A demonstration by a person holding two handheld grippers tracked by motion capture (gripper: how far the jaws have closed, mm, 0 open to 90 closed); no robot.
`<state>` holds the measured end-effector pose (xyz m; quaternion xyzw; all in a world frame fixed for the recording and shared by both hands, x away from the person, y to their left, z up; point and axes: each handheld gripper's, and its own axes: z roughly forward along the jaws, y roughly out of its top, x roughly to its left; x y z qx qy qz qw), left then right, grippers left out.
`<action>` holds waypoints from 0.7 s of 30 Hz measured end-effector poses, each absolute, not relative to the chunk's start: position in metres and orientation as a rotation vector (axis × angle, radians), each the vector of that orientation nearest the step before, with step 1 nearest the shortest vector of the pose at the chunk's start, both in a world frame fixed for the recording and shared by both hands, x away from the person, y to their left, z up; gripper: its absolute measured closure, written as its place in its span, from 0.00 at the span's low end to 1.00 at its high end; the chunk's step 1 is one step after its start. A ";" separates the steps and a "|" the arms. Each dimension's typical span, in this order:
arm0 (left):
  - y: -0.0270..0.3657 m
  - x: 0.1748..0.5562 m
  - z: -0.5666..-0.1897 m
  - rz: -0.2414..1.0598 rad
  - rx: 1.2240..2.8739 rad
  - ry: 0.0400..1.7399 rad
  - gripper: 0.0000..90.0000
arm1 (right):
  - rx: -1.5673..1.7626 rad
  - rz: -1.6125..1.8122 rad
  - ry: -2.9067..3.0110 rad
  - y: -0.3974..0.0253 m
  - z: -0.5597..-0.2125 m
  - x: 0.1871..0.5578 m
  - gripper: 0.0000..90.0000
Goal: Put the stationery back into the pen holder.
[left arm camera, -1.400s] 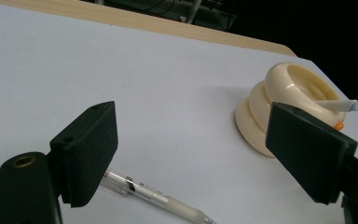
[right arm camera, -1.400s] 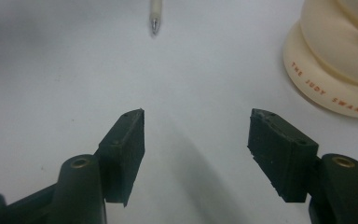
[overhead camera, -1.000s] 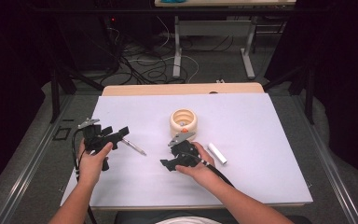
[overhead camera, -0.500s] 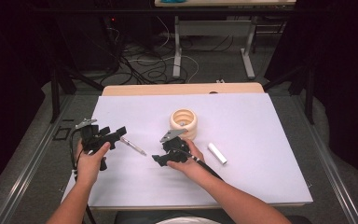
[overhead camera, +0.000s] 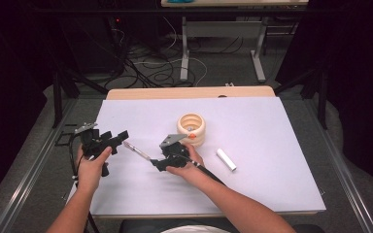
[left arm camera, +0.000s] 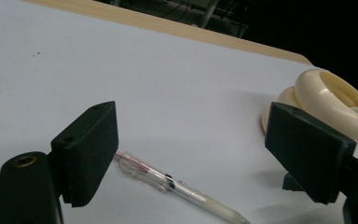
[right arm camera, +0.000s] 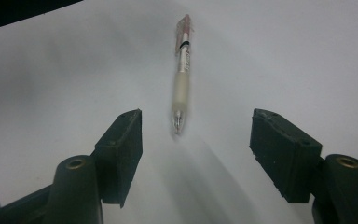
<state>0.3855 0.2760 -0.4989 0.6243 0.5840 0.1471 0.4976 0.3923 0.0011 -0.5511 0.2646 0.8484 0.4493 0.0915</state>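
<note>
So the right tool (overhead camera: 156, 163) is sitting with its jaws spread wide, pinching nothing, pointing straight along the pen (right arm camera: 182, 70), whose tip is lying just ahead of the gap between the jaws. The left tool (overhead camera: 117, 138) is also gaping open and empty, hovering near the pen's other end. The pen (overhead camera: 137, 150) is lying flat on the white surface (overhead camera: 272, 145), between the two tools. Behind the right hand (overhead camera: 187, 162) a cream ringed holder (overhead camera: 191, 128) is standing, and a small white tube (overhead camera: 226, 159) is resting off to its right.
</note>
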 end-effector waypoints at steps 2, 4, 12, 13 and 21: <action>0.279 0.385 -0.499 0.354 1.511 1.422 0.19 | 0.751 1.341 2.513 0.005 -0.552 0.394 0.40; 0.281 0.385 -0.499 0.352 1.504 1.424 0.19 | 0.749 1.334 2.520 0.008 -0.552 0.397 0.40; 0.284 0.383 -0.500 0.362 1.498 1.432 0.19 | 0.798 1.319 2.528 0.015 -0.555 0.403 0.50; 0.285 0.383 -0.500 0.361 1.505 1.436 0.19 | 0.768 1.317 2.532 0.016 -0.555 0.405 0.52; 0.281 0.383 -0.500 0.354 1.501 1.432 0.19 | 0.748 1.276 2.539 0.023 -0.560 0.409 0.61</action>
